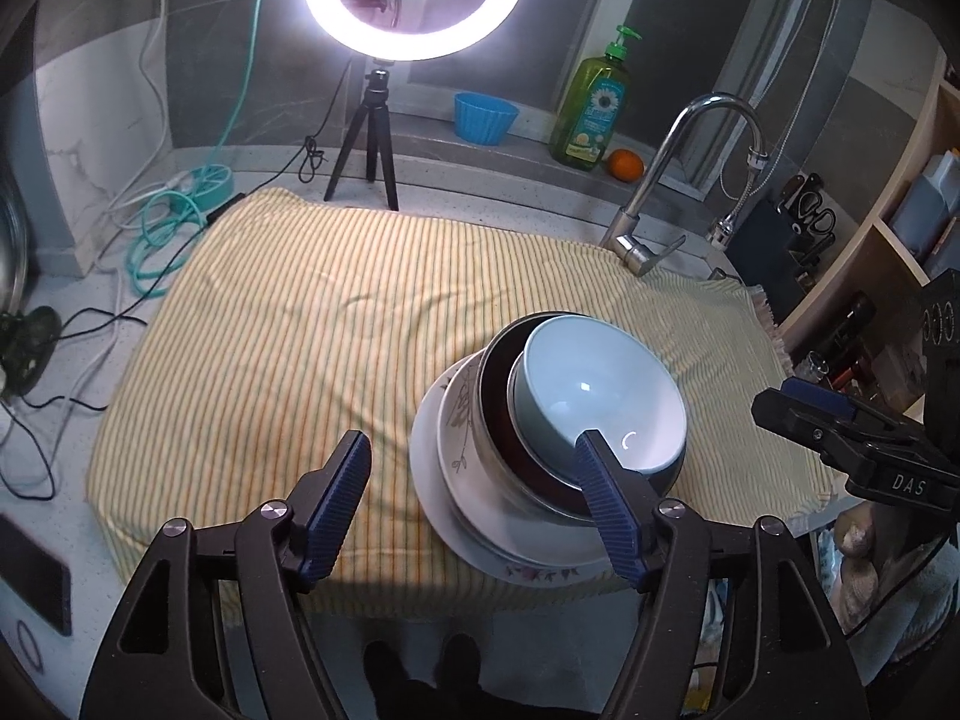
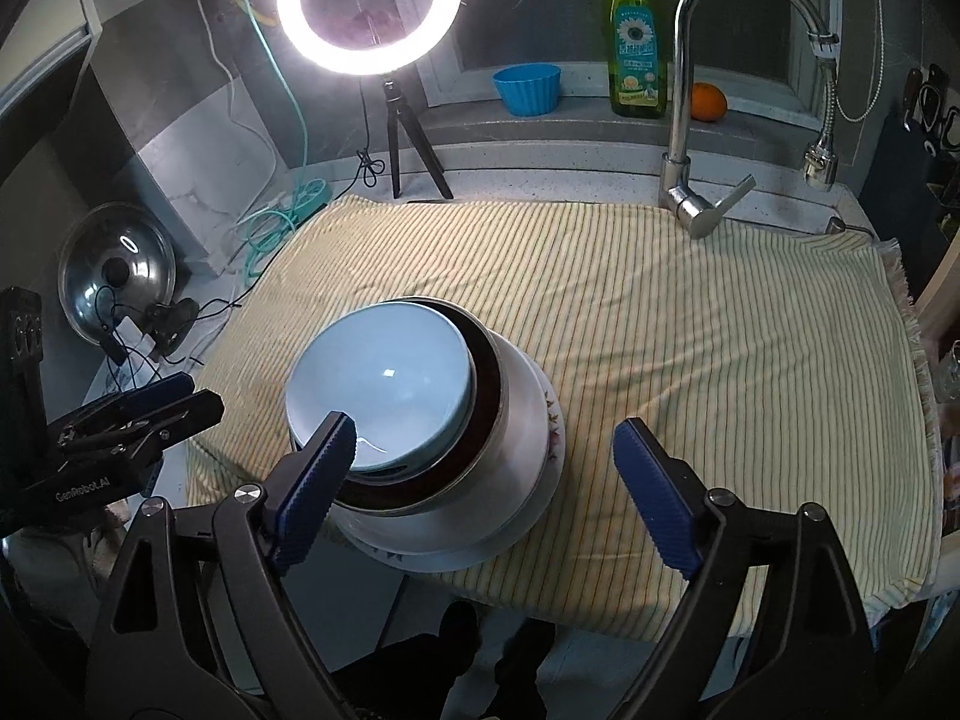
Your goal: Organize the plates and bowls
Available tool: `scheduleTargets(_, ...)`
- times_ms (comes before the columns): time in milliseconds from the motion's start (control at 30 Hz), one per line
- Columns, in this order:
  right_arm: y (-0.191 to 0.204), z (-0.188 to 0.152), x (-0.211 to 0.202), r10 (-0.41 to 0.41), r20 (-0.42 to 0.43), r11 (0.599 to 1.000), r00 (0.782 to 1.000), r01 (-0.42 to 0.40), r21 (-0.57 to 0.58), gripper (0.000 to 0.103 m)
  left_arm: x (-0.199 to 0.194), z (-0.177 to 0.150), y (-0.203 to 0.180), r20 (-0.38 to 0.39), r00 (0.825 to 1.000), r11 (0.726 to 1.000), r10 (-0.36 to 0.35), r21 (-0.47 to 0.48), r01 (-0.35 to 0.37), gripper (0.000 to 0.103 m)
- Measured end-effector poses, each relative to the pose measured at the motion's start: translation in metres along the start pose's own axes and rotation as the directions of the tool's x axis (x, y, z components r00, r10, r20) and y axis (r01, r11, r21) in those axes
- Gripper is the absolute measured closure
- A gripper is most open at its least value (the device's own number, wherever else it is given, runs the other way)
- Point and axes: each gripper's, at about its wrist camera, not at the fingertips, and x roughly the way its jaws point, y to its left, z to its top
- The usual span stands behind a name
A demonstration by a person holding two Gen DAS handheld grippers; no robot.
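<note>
A stack of dishes stands on the yellow striped cloth (image 1: 288,324) near its front edge. A pale blue bowl (image 1: 600,384) lies tilted on top, inside a dark-lined bowl (image 1: 498,420), over a floral bowl (image 1: 456,420) and a white plate (image 1: 432,480). The blue bowl (image 2: 378,378) also tops the stack in the right wrist view, above the white plate (image 2: 480,546). My left gripper (image 1: 474,468) is open and empty, just in front of the stack. My right gripper (image 2: 480,444) is open and empty, straddling the stack's near side.
A ring light on a tripod (image 1: 375,138) stands behind the cloth. A faucet (image 2: 690,120), green soap bottle (image 2: 636,42), blue cup (image 2: 528,87) and orange (image 2: 708,102) line the back ledge. Cables (image 1: 162,228) and a metal lid (image 2: 120,270) lie left.
</note>
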Motion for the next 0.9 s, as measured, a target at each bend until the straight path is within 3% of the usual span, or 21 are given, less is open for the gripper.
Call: scheduleTargets(900, 0.020, 0.014, -0.016, -0.028, 0.077, 0.998, 0.997, 0.032, -0.059, 0.013, -0.001, 0.008, -0.006, 0.027, 0.999, 0.999, 0.047, 0.014, -0.048, 0.033)
